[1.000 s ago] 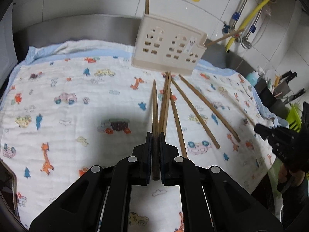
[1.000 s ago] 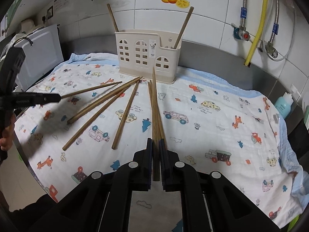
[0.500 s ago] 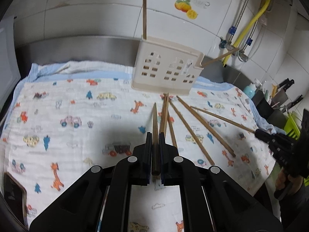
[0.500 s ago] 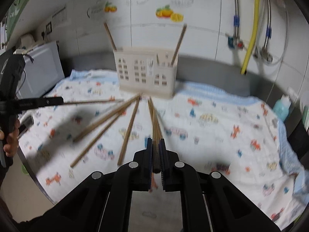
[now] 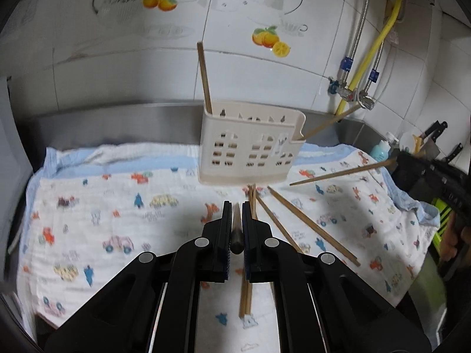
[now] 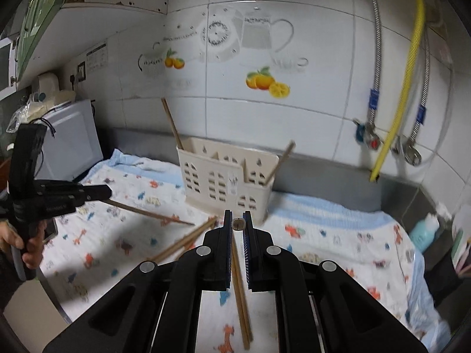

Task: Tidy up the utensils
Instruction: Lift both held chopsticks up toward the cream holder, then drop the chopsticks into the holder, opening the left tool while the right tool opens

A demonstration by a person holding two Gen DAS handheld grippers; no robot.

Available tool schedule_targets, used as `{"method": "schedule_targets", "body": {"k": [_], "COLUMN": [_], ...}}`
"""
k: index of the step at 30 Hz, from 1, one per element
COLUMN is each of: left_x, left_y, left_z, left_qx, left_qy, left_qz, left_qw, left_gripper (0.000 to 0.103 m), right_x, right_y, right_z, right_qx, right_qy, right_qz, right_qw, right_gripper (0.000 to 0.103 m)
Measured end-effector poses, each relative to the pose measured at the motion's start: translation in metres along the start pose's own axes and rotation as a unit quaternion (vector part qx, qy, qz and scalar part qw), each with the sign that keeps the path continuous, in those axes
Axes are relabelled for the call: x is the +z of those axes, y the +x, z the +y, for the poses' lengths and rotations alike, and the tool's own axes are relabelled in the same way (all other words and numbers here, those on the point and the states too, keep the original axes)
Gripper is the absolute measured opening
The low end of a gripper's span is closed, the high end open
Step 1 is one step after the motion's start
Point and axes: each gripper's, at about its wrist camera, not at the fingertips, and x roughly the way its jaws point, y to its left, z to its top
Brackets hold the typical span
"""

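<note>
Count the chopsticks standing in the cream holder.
2 in the holder: the left chopstick stands at one end, the right chopstick leans out the other. Others could hide inside.

Motion blur smears the printed cloth [image 6: 338,235] and loose chopsticks [image 6: 182,239]; the holder [image 5: 250,153] hides its standing chopsticks' lower ends, the black fingers [image 5: 225,235] most of the gripped stick.

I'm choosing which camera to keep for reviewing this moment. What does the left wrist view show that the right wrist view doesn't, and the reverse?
Only the left wrist view shows the knives at the far right and the right gripper holding a chopstick.

Only the right wrist view shows the white appliance by the wall and the left gripper with its chopstick.

Both show the cream utensil holder with two chopsticks standing in it, loose chopsticks on the printed cloth, the yellow hose and the blue bottle.
</note>
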Motion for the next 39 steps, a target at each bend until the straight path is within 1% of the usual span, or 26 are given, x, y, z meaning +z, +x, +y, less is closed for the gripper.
{"method": "schedule_targets", "body": {"k": [5, 13, 16, 18, 21, 24, 28, 30, 32, 35, 39], "left_x": [0.010, 0.018, 0.031, 0.042, 0.058, 0.071, 0.087, 0.096, 0.106, 0.126, 0.153], "left_y": [-0.001, 0.000, -0.004, -0.007, -0.012, -0.015, -0.019, -0.021, -0.025, -0.036, -0.048], "left_z": [-0.007, -0.010, -0.015, -0.019, -0.024, -0.031, -0.041, -0.042, -0.043, -0.049, -0.060], "left_qx": [-0.002, -0.012, -0.009, -0.004, -0.002, -0.005, -0.004, -0.006, -0.006, -0.008, -0.004], "left_qy": [0.026, 0.035, 0.048, 0.058, 0.072, 0.086, 0.104, 0.105, 0.103, 0.106, 0.116], "left_qz": [-0.020, -0.027, -0.034, -0.039, -0.050, -0.055, -0.064, -0.070, -0.081, -0.106, -0.145], "left_qw": [0.9995, 0.9990, 0.9982, 0.9975, 0.9962, 0.9948, 0.9925, 0.9920, 0.9913, 0.9887, 0.9827], "left_gripper": [0.006, 0.006, 0.006, 0.006, 0.006, 0.005, 0.005, 0.005, 0.005, 0.005, 0.005], "right_x": [0.026, 0.041, 0.056, 0.066, 0.082, 0.094, 0.103, 0.106, 0.108, 0.112, 0.114], "right_y": [-0.003, -0.007, -0.011, -0.014, -0.018, -0.020, -0.016, -0.014, -0.007, 0.010, 0.035], "right_z": [-0.001, 0.003, 0.002, 0.000, -0.006, -0.011, -0.016, -0.018, -0.020, -0.022, -0.024], "right_qx": [0.011, 0.015, 0.018, 0.012, 0.016, 0.009, -0.001, 0.000, 0.003, 0.003, -0.005], "right_qy": [-0.004, -0.015, -0.019, -0.022, -0.018, -0.021, -0.025, -0.025, -0.021, -0.024, -0.032], "right_qz": [-0.006, -0.017, -0.024, -0.027, -0.028, -0.027, -0.017, -0.014, 0.000, 0.021, 0.047], "right_qw": [1.000, 1.000, 0.999, 0.999, 0.999, 0.999, 1.000, 1.000, 1.000, 0.999, 0.998], "right_gripper": [0.007, 0.007, 0.007, 0.007, 0.007, 0.007, 0.007, 0.007, 0.007, 0.007, 0.007]}}
